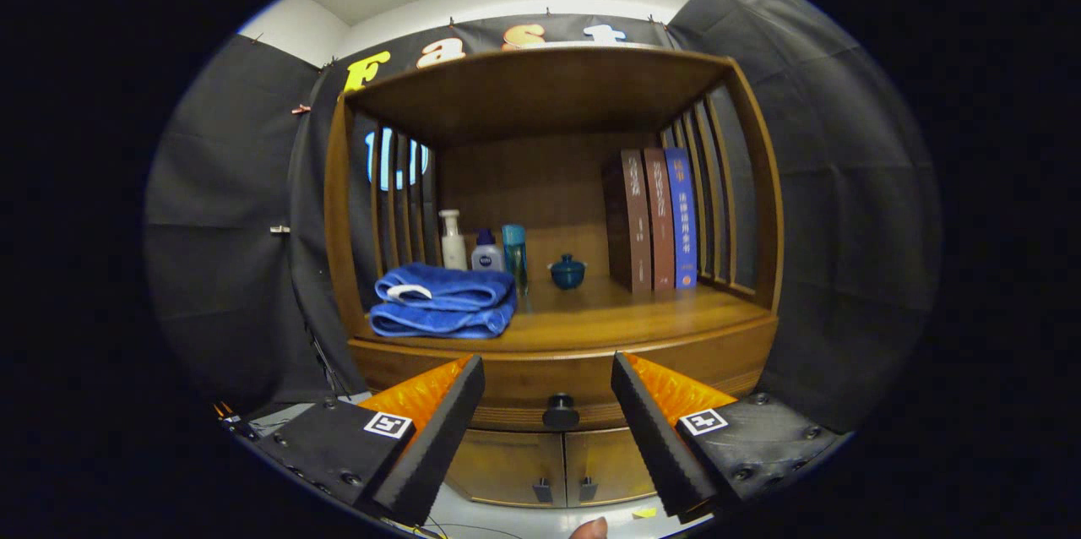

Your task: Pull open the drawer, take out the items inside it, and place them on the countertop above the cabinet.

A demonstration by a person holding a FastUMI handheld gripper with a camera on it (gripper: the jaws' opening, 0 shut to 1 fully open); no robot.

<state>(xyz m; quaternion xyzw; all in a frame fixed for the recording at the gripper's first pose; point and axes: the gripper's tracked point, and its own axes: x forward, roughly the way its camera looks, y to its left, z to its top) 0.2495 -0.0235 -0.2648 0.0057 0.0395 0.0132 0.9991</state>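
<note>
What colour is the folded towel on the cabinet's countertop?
Blue, in the gripper view: folded towel.

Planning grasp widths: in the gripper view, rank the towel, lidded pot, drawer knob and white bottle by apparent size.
1. towel
2. white bottle
3. lidded pot and drawer knob look alike; the knob sits nearer the camera, so no ranking.

The gripper is open, fingers either side of the knob, not touching.

The drawer (524, 383) was closed, so whatever lay inside it was hidden. The gripper (549, 429) stood with its fingers spread wide apart, and they covered both ends of the drawer front; only the middle with the knob (561, 411) showed. The folded blue towel (443, 301) hid the feet of the bottles (488, 250) behind it. The two cabinet doors (553, 467) below were cut off at the bottom, and a fingertip (589, 529) showed only in part there.
</note>
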